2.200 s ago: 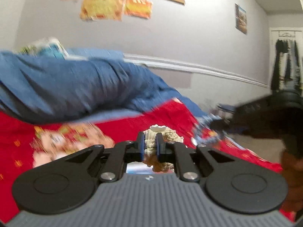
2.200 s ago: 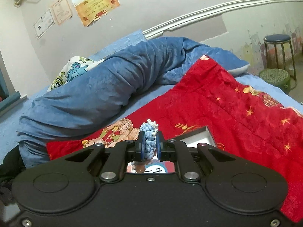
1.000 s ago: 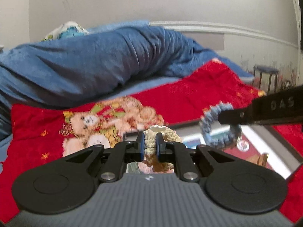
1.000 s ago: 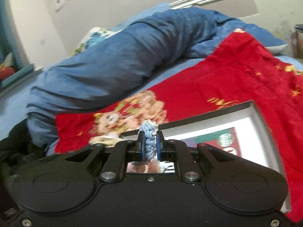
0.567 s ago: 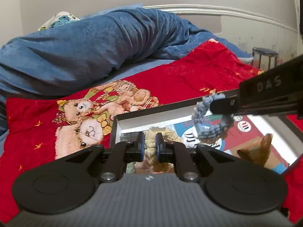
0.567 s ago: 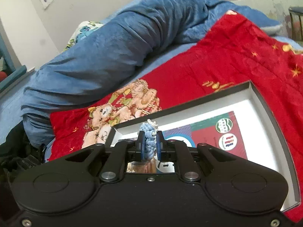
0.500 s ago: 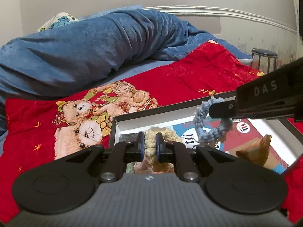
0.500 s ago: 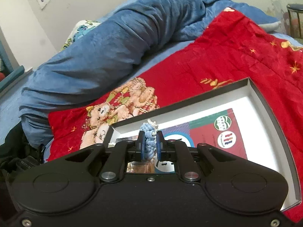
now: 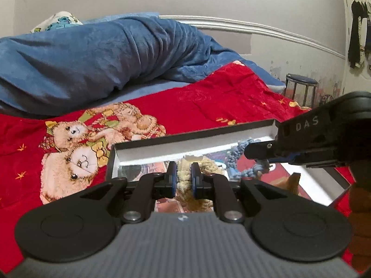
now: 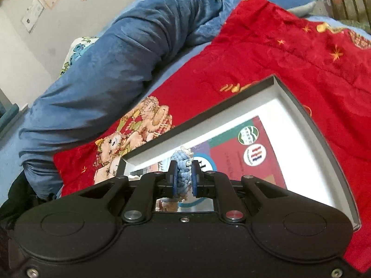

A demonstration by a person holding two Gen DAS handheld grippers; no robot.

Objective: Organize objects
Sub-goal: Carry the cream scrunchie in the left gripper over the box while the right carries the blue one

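Observation:
My left gripper (image 9: pixel 184 176) is shut on a cream braided cord bracelet (image 9: pixel 185 180) and holds it over the near left part of an open shallow box (image 9: pixel 192 144) with a grey rim and white inside. My right gripper (image 10: pixel 184 177) is shut on a blue braided cord bracelet (image 10: pixel 182 176) and holds it over the same box (image 10: pixel 299 111). In the left wrist view the right gripper (image 9: pixel 257 156) reaches in from the right with the blue bracelet (image 9: pixel 238 159) hanging just above the box floor.
The box lies on a red blanket (image 9: pixel 208 97) with teddy bear prints, on a bed. A printed colourful card (image 10: pixel 250 153) lines the box floor. A rolled blue duvet (image 9: pixel 104 55) lies behind. A stool (image 9: pixel 301 85) stands beyond the bed's right side.
Both grippers have come down and forward from above the bed to over the open box, each still holding its bracelet. The blue bracelet now hangs lower, inside the box.

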